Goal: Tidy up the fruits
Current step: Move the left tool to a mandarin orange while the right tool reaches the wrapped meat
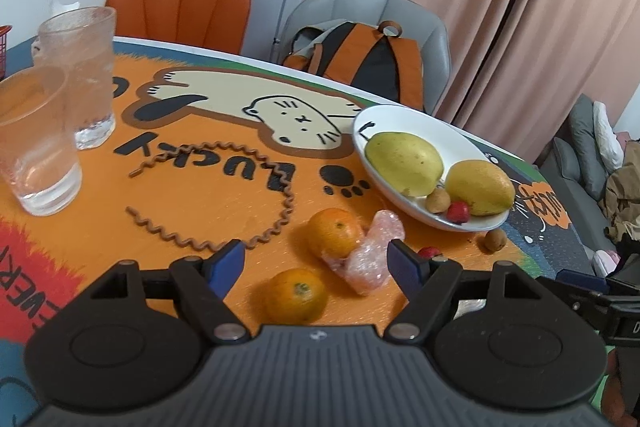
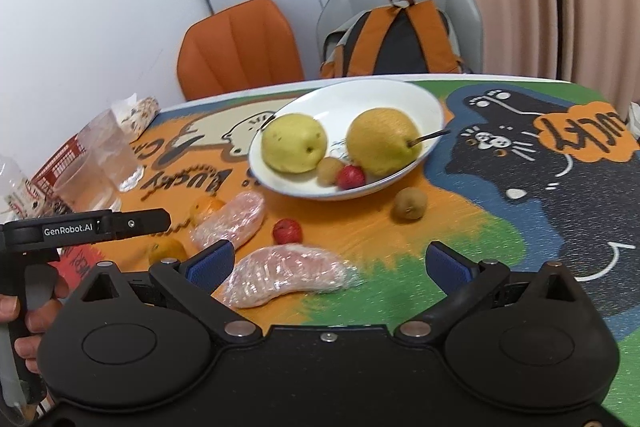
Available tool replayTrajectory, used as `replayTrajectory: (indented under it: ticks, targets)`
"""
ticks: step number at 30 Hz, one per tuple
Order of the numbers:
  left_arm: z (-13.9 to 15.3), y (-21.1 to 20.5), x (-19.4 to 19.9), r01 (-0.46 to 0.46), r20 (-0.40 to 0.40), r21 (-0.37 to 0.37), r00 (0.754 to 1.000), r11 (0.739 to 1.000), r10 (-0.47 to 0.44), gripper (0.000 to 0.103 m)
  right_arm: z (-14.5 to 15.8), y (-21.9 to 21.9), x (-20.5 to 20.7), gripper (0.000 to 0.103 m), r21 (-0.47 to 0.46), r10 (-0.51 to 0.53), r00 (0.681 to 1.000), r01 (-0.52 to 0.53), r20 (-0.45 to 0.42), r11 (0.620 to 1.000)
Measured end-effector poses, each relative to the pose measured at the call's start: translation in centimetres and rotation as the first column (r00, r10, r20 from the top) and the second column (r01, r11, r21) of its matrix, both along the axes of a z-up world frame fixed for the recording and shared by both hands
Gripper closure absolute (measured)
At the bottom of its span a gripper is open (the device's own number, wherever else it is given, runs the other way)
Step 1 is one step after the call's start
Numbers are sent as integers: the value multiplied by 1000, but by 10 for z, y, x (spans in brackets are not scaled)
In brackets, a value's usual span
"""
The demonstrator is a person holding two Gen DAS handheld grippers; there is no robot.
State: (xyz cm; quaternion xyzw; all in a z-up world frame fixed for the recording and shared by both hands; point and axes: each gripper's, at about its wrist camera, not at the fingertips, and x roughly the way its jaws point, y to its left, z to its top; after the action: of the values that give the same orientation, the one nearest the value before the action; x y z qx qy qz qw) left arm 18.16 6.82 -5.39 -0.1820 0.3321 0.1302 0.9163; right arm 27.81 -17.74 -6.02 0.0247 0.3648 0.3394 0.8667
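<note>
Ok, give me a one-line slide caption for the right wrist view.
Open right gripper hovers over a wrapped fruit, plate of pears beyond.

Bare tablecloth [image 2: 460, 227] right of the plate [image 2: 400, 99]; wrapped packets [image 2: 286, 275], oranges [image 1: 334, 231], glasses [image 1: 86, 75] crowding its left.
</note>
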Motion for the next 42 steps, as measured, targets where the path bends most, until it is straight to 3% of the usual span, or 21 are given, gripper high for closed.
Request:
replayTrajectory:
  ticks: [31, 42]
  targets:
    - [-22, 19, -28, 14, -37, 7, 999, 1000, -13, 23, -35, 62, -14, 0, -124, 117, 993, -118, -12, 985]
    - [-30, 14, -23, 44, -37, 16, 998, 999, -44, 24, -41, 79, -13, 0, -203, 118, 992, -107, 45, 973]
